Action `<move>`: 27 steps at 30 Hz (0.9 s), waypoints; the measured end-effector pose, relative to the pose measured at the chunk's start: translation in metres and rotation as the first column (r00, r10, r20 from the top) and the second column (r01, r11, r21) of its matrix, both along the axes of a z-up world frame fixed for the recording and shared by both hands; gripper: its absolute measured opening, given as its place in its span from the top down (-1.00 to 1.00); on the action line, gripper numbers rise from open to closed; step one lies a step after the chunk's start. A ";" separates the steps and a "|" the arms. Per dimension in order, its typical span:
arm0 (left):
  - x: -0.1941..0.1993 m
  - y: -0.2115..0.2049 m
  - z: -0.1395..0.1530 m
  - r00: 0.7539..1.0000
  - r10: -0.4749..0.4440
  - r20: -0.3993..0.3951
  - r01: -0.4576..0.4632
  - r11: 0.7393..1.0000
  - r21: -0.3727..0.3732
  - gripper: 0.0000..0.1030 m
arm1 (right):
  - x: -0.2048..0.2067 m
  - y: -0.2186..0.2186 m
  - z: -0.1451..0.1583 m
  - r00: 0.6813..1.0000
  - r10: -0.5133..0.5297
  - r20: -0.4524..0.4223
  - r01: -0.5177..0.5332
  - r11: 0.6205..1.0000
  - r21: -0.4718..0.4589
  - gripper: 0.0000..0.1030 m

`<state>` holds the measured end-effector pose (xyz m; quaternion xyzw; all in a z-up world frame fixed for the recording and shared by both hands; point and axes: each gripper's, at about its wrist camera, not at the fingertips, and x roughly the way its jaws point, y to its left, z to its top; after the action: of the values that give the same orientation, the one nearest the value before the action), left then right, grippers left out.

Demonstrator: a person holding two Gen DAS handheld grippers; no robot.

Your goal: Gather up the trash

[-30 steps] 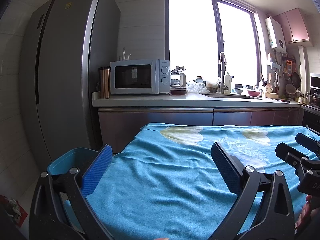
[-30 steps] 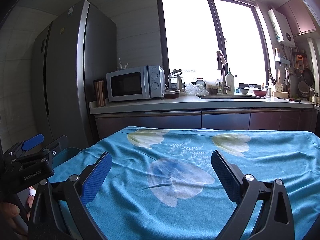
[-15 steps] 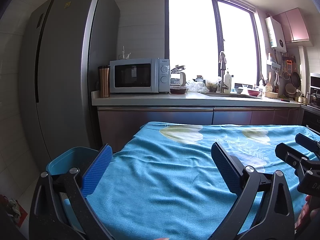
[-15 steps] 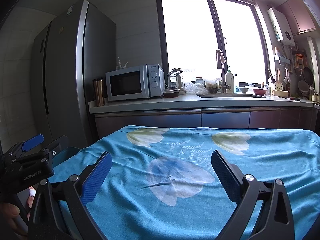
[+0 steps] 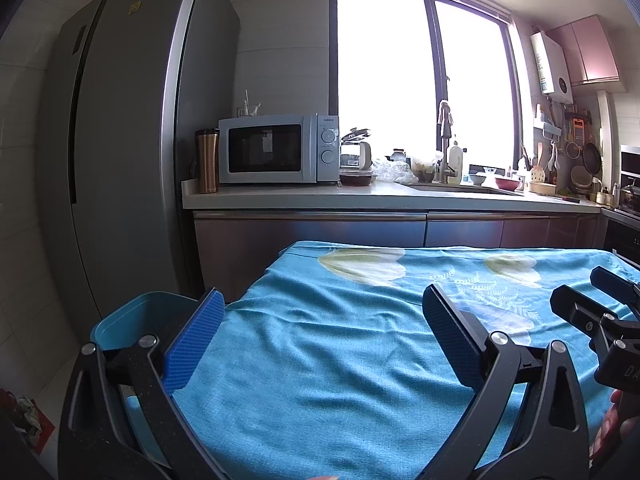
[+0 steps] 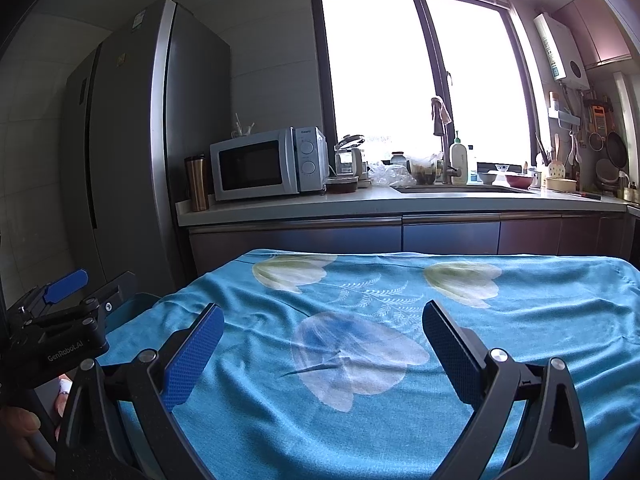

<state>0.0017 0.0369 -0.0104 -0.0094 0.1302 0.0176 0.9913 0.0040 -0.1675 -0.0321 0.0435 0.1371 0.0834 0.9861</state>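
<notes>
Trash bin (image 5: 132, 320), a teal tub with a smooth rounded rim, is seen standing low against the table's left edge, partly hidden behind the left finger of the left gripper (image 5: 322, 298). A tall grey refrigerator (image 5: 120, 160) with flat brushed doors is set just behind it, so that only a narrow gap of floor is left at that side. A wide bright window (image 5: 420, 92) is framed above a pale worktop (image 5: 380, 196), which is run along the far wall, and a strip of floor is left between its dark cabinet fronts and the table's far edge. The table is covered by a turquoise cloth (image 5: 340, 360), soft and lightly wrinkled, printed with pale tulips and draped over the far and left edges; its middle is left open under both tools. A boxy white microwave (image 5: 276, 148) is placed at the worktop's left end, with a slim metal tumbler (image 5: 207, 160) just beside it at the corner. Both tongs are held spread wide and nothing is pinched: the left gripper over the cloth's left part, the right gripper (image 6: 320, 311) over its centre, each with blue dimpled pads on black arms.
</notes>
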 end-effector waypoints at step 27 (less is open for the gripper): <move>0.003 -0.002 -0.002 1.000 -0.006 -0.004 0.006 1.000 0.006 -0.89 | 0.003 -0.003 0.000 1.000 -0.003 -0.005 0.003 1.000 0.004 -0.87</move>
<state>0.0052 0.0348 -0.0125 -0.0062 0.1324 0.0150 0.9911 0.0069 -0.1703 -0.0324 0.0458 0.1392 0.0820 0.9858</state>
